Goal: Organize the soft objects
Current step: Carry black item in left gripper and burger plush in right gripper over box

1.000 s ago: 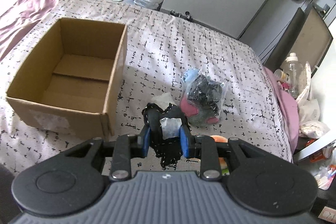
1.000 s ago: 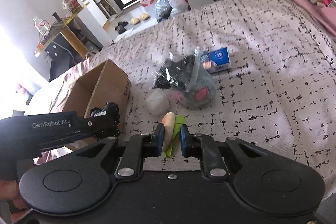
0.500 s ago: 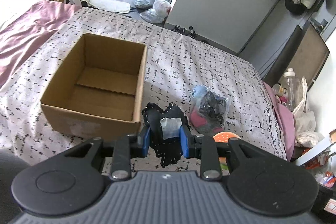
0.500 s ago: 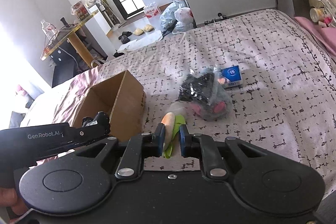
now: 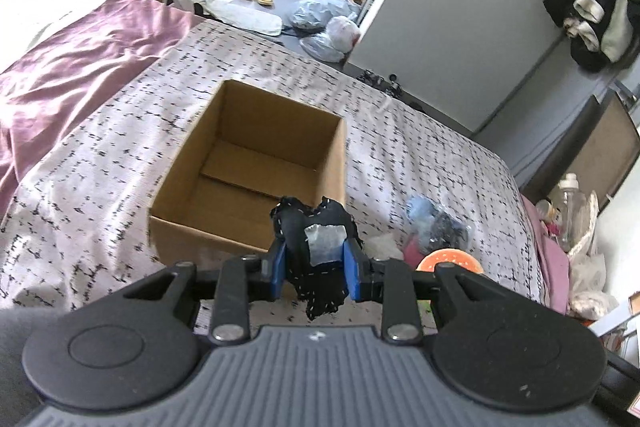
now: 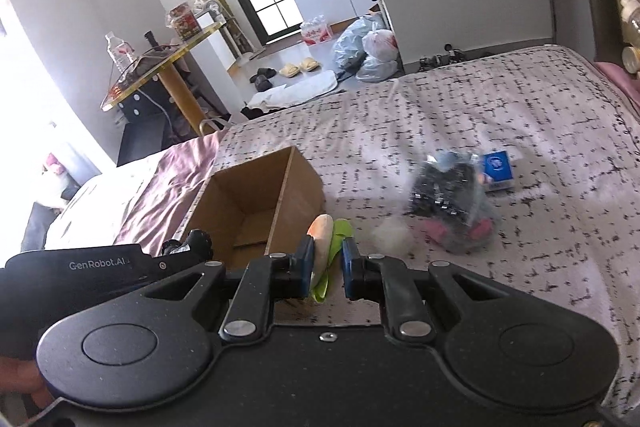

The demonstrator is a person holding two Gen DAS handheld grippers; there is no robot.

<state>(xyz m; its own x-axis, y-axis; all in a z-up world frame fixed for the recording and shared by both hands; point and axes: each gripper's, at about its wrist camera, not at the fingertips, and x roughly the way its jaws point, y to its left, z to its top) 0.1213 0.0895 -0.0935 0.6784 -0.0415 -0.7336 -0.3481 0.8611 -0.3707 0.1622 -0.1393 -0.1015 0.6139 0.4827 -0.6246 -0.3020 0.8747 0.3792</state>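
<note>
- The bed (image 5: 420, 155) has a white cover with black marks. It carries everything here.
- The box (image 5: 256, 171) is brown and open. It sits on the bed near the edge with the pink sheet (image 5: 80, 59). I see nothing inside it.
- The bag (image 6: 452, 203) is clear plastic, with dark, blue and pink soft things in it. It lies past the box, in the middle of the bed. It looks blurry, so I cannot name what is inside.
- The left gripper (image 5: 314, 261) squeezes a black cloth (image 5: 316, 251) with a grey tag. The cloth hangs just in front of the box's near wall.
- The right gripper (image 6: 326, 261) pinches a flat orange and green toy (image 6: 325, 247), beside the box.
- To do this well, I think each gripper should go over the open top first, then let go, so nothing lands on the rim.
- The gripper bodies hide the bottoms of the cloth and the toy.
</note>
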